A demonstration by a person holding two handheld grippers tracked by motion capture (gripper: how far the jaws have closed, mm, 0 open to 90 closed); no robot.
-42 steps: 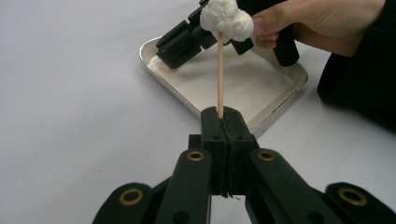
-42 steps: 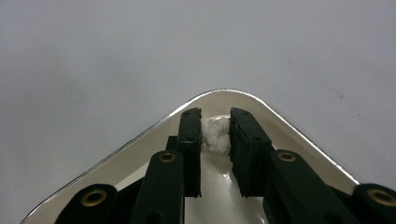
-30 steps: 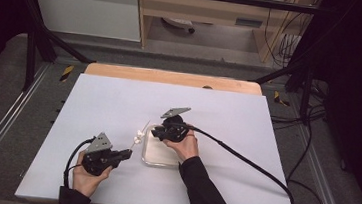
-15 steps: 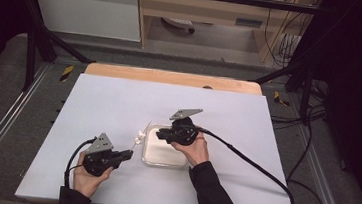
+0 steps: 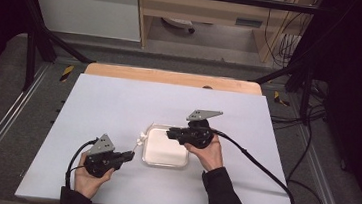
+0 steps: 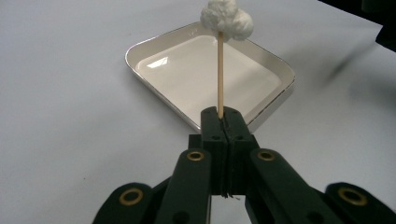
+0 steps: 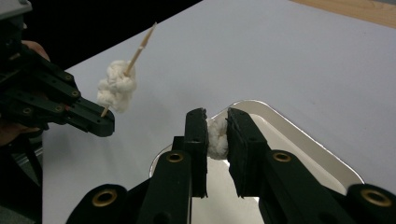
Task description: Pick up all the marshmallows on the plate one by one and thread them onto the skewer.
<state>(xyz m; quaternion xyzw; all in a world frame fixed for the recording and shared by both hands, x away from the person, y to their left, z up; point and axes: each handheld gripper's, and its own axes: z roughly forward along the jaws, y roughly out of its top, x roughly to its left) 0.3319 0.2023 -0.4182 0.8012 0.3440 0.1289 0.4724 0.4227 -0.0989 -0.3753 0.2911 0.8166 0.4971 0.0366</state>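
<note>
A shallow square white tray with a clear shiny rim lies mid-table on the white sheet. Just beside the tray's near-left corner, the left gripper has its jaws fully closed on a thin wooden skewer, which carries a white fluffy lump like cotton or marshmallow; the skewer's bare pointed tip shows beyond it. Above the tray's right side, the right gripper pinches a second small white fluffy piece, mostly hidden between the jaws. Beyond the tray runs the table's wooden edge; nothing lies between skewer and piece
</note>
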